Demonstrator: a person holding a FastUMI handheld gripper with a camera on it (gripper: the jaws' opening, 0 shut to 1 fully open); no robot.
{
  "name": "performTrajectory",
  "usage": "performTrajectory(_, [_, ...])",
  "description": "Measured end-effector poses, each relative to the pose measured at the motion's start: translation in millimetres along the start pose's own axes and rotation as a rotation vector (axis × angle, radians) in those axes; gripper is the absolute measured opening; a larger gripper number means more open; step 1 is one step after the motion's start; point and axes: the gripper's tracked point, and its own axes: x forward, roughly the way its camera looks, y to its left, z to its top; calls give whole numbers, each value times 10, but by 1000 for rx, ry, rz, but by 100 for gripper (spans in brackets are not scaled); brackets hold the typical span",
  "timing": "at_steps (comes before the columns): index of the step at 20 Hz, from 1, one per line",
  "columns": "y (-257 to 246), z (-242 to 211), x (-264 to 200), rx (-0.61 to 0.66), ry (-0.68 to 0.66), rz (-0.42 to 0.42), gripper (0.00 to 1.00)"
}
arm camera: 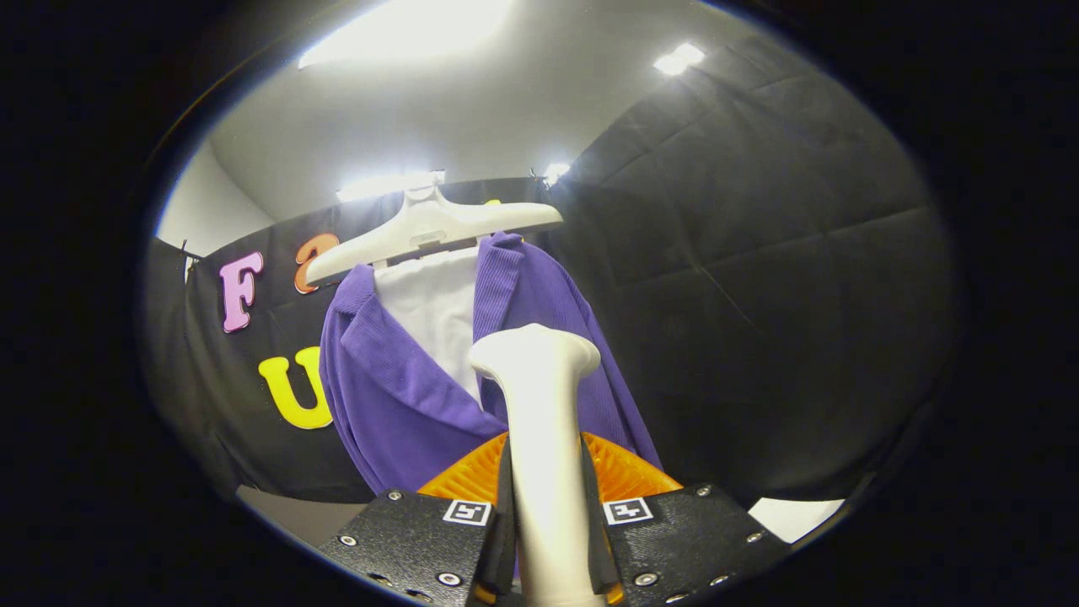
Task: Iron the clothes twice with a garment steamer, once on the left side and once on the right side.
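In the gripper view, the cream-white plastic garment steamer [544,438] was held upright between the fingers [546,539], both pressed against its handle, its rounded head raised just ahead of them. The purple ribbed jacket [396,388], hung over a white inner shirt [430,312] on a white plastic hanger [430,228], was seen just beyond the head; contact could not be told. The head was aimed near the open front, so a pass was judged to be in hand or about to start. A steady stroke along one front panel was called for next. No containers were made out.
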Motion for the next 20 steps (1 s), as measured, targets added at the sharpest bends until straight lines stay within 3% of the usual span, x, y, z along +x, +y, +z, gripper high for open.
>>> performTrajectory(8, [156,271,378,-40,-67,64,33])
performTrajectory(16, [-97,-225,488,-124,38,78,34])
performTrajectory(20, [-324,-501,391,-107,93,62,34])
